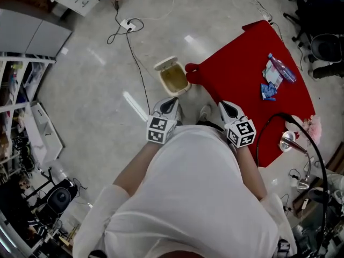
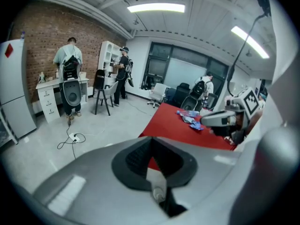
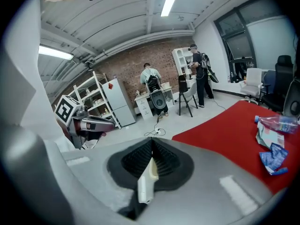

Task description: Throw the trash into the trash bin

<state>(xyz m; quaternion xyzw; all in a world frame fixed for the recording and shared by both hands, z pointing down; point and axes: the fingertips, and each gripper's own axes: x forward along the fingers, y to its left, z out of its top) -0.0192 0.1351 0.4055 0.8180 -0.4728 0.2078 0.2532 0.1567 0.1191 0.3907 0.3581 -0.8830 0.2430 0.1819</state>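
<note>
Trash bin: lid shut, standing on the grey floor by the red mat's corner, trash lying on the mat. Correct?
Not the lid. The head view shows the trash bin with its lid flipped open. The rest holds: the bin stands on the grey floor by the red mat's corner, and the trash lies on the mat.
</note>
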